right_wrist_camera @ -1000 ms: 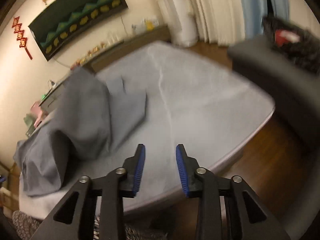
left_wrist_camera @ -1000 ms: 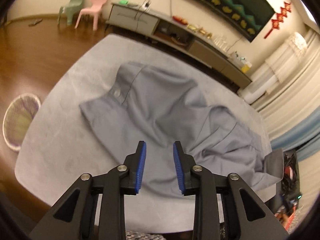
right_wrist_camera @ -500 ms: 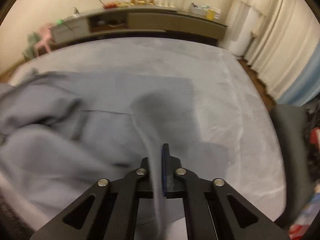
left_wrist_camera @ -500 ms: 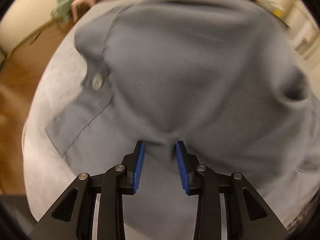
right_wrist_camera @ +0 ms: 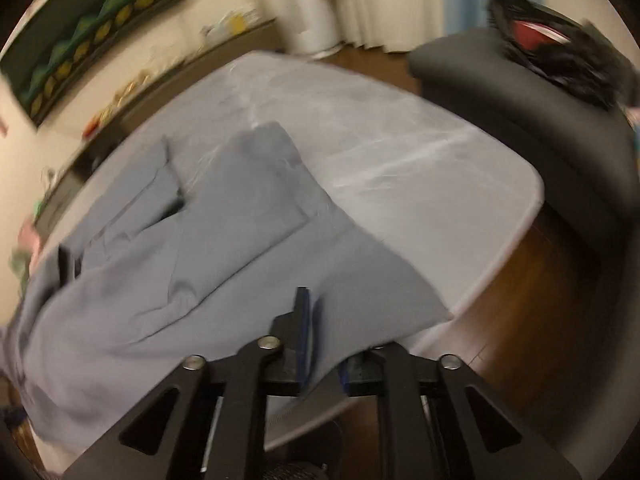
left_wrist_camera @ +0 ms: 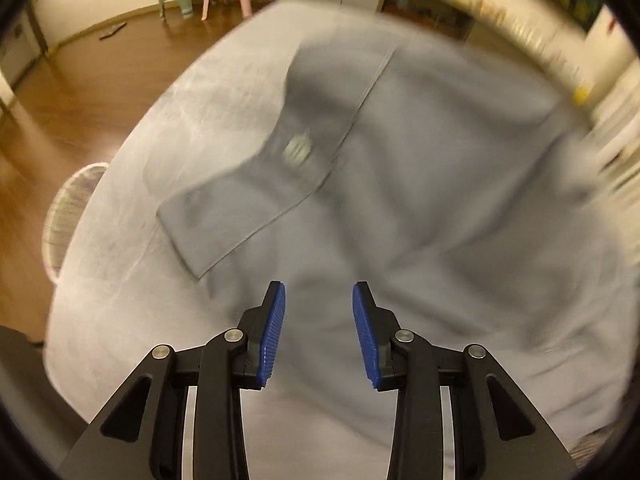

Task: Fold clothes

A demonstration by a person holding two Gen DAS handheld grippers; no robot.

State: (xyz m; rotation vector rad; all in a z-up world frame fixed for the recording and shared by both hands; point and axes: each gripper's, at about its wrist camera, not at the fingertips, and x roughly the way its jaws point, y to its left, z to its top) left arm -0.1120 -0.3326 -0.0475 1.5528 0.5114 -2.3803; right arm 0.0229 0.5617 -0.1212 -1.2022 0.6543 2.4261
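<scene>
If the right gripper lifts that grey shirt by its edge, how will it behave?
Probably floppy: the shirt already lies in soft folds and creases. It likely hangs and trails rather than holding shape, since cloth drapes over the right gripper. It seems light and thin, and may drag across the table.

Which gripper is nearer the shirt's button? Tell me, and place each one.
Left. The left gripper hangs open above the grey shirt, with the button just ahead. The right gripper is shut on the shirt's near edge; no button shows there.

Left claw — black linkage arms, silver screws, ribbed blue pads (right claw alike)
</scene>
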